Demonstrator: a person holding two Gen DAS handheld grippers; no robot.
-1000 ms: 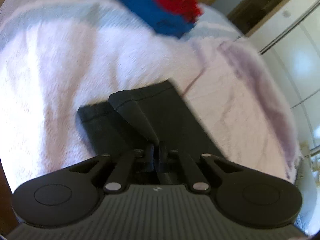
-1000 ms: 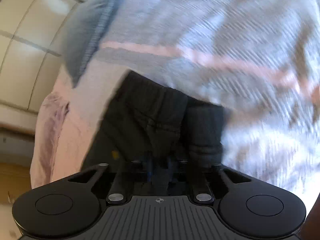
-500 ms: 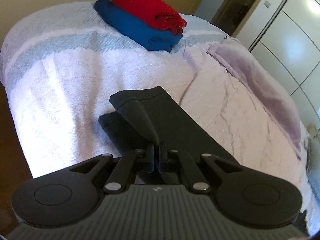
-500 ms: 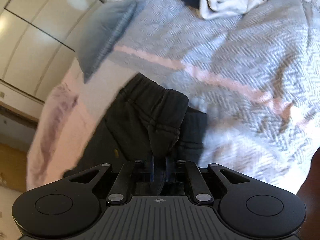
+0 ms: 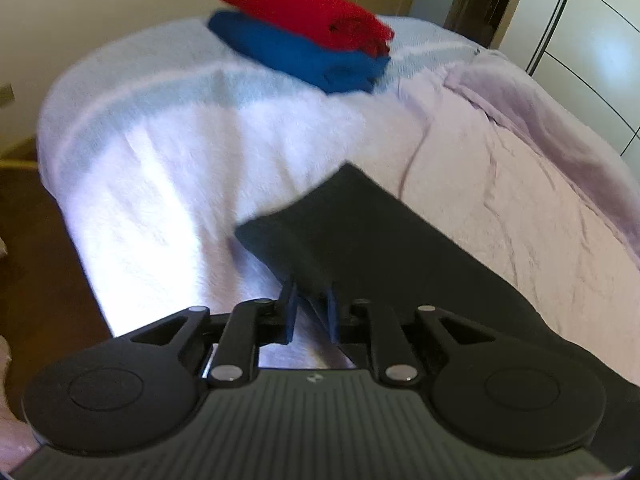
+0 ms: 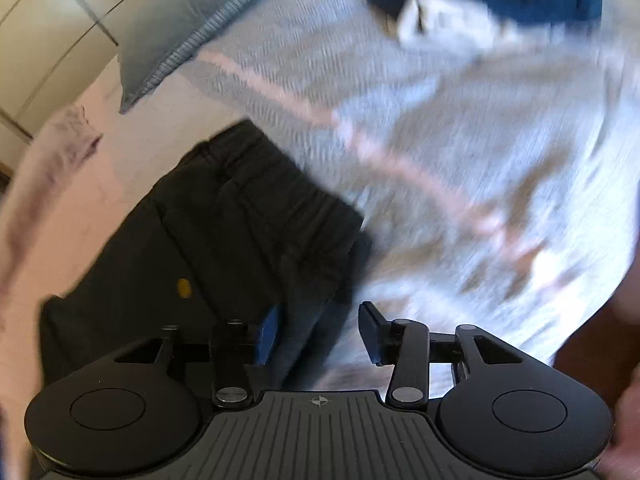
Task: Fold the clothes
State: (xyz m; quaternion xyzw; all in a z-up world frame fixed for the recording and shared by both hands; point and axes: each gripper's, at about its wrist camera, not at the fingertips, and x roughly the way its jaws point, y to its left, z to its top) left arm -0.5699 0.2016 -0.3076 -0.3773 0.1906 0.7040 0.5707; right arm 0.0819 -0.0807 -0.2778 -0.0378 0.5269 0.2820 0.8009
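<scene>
On bed (image 5: 200,152), both grippers (image 5: 310,312) (image 6: 320,332) just opening, black trousers (image 5: 360,232) seemingly loose between jaws

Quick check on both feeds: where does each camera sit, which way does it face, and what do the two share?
Left wrist: rides the left gripper, angled down over the bed toward the red and blue folded stack; jaws just opened, fabric between them.
Right wrist: rides the right gripper, angled down toward an unfolded pile; jaws just opened wide.
Shared: the black trousers and the bed.
</scene>
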